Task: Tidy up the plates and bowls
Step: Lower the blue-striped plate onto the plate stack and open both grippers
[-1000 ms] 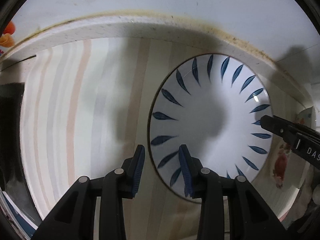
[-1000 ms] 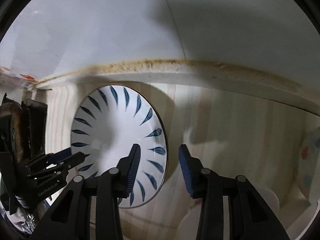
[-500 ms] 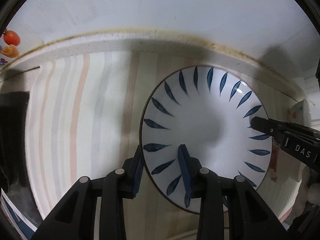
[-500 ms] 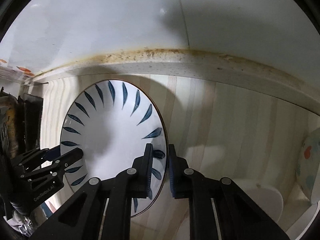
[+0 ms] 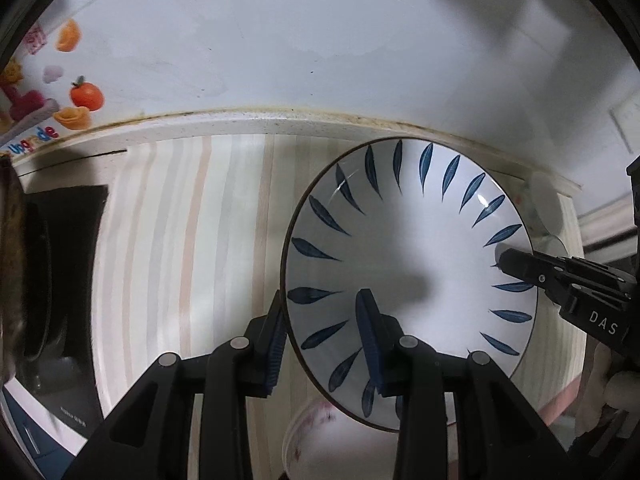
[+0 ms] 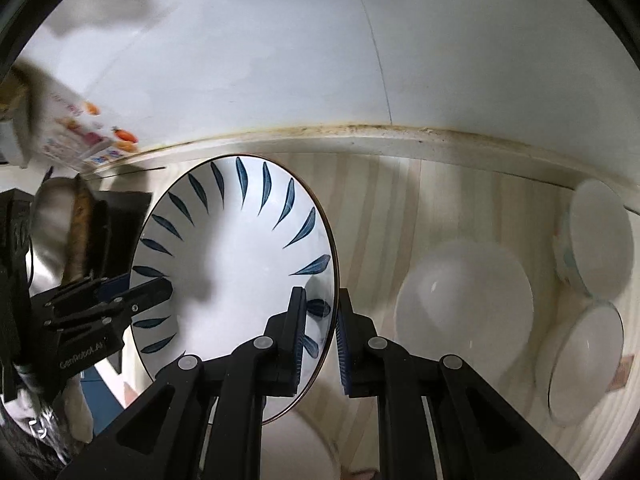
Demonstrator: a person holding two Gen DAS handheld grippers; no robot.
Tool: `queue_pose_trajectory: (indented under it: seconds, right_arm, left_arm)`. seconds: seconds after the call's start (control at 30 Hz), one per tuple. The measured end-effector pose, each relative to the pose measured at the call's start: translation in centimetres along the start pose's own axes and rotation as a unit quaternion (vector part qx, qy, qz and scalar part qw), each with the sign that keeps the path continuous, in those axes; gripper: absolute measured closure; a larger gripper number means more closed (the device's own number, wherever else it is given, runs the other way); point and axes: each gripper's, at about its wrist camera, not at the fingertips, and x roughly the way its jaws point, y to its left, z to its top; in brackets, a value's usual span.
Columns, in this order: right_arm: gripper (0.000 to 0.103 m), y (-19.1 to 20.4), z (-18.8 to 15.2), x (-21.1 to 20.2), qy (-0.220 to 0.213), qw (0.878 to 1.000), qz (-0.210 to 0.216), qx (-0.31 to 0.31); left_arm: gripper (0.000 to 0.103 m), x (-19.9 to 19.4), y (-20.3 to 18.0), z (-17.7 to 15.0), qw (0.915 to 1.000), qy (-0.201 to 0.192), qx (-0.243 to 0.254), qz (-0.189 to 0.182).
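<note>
The left hand-held gripper [image 5: 322,340] straddles the plate's [image 5: 408,272] left rim, not visibly clamped. The plate is lifted above the tabletop [image 5: 180,240]; glazed, rigid, breakable, probably slippery. The right hand-held gripper [image 6: 322,340] pinches its right rim.

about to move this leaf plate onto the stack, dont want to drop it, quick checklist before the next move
1. Right gripper shut on the blue-leaf plate rim: ok.
2. Left gripper clamped too: not ok, its fingers straddle the rim with a gap.
3. Plate clear of the striped counter: ok, lifted and tilted.
4. Space below: not ok, a floral bowl sits under the near edge.
5. White bowls at right out of the way: ok.
6. Grip firmness: cannot tell.
</note>
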Motion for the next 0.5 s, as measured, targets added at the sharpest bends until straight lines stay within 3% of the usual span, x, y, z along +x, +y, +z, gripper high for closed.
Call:
queue_pose_trajectory:
  seconds: [0.23,0.5]
  right_arm:
    - [0.087,1.0,-6.0,-4.5,-0.017,1.0,0.008,0.002]
    - [0.087,1.0,-13.0,-5.0,-0.009,1.0,0.009,0.022]
  left_arm:
    - [0.072,-2.4,-1.0,-4.2,0.9999,-0.004,0.016,-0.006]
    - [0.072,-0.6,-1.5,-9.6,0.9989,0.031,0.036,-0.003]
